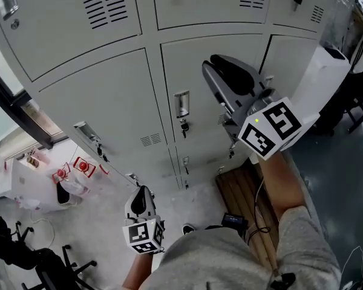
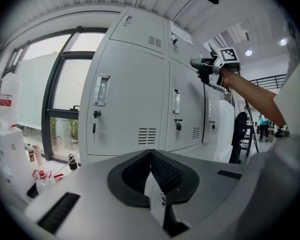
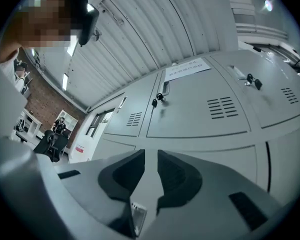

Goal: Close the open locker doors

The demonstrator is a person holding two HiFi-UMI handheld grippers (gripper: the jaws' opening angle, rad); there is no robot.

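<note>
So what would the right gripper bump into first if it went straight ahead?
The right gripper would meet the closed grey locker door right in front of it, near the door's top edge. Nothing is in between. It looks close, but depth is hard to judge.

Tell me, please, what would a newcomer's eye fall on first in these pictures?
The wall of pale grey lockers fills the head view, with a key hanging from a lock near the middle. The right gripper is raised close in front of them, its jaws slightly apart on nothing. The left gripper hangs low by the person's body, jaws together.
</note>
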